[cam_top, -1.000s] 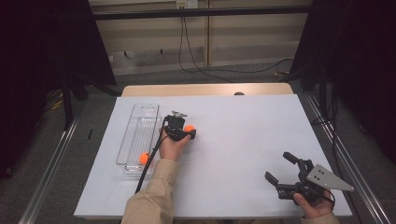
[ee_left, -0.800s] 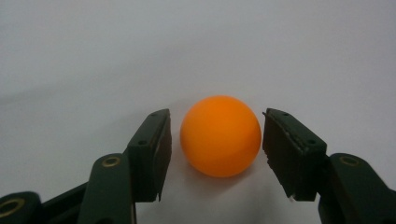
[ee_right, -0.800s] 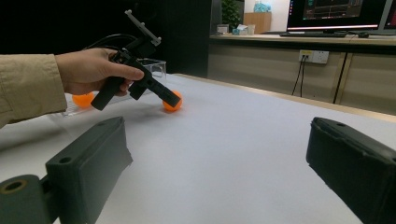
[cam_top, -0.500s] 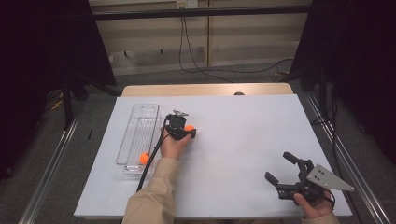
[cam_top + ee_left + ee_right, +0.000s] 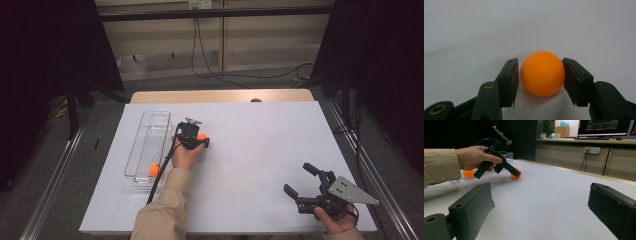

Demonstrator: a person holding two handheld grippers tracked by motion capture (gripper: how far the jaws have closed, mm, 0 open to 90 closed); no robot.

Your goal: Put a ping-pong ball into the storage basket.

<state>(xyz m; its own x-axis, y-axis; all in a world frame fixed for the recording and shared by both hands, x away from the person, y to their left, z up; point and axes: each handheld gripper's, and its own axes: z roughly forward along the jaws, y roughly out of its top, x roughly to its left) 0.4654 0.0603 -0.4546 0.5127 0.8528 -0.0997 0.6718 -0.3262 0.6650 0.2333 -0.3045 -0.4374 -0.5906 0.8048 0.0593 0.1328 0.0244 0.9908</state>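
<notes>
While L gripper jaws have just been closing onto orange ball, high view adds R gripper jaws released.

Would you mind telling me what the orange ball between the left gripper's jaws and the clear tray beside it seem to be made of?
Orange ball: probably smooth matte plastic, evenly coloured with a soft sheen. Clear tray: likely glossy transparent plastic or acrylic; the table shows through its walls.

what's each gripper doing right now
Left gripper: jaws just closing, now shut on the orange ball.
Right gripper: jaws open, holding nothing.
</notes>
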